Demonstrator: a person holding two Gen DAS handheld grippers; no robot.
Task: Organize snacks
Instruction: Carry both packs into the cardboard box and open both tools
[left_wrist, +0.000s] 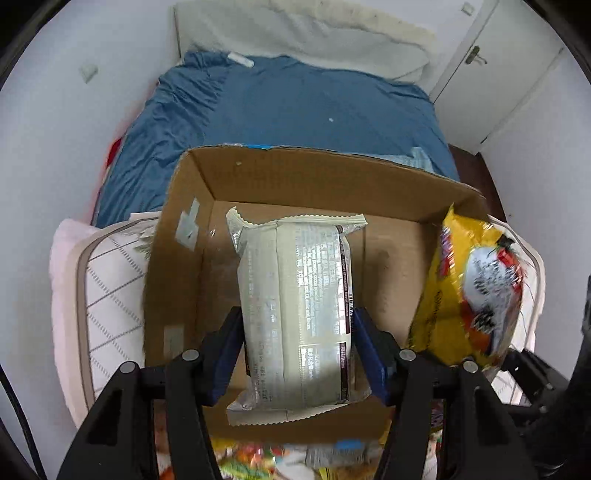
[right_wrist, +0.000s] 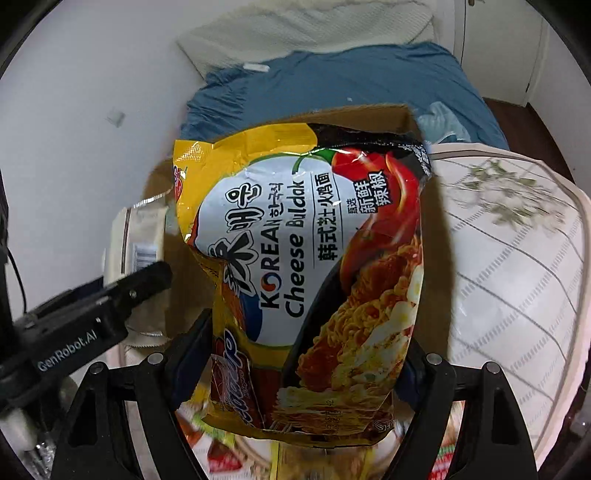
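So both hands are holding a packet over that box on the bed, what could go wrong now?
1. The yellow noodle bag hangs at the cardboard box's right wall and might catch the rim or land outside.
2. The left gripper and right gripper work close together, so they might bump.
3. The box sits on soft bedding, so a push could tip it while the white packet goes in.
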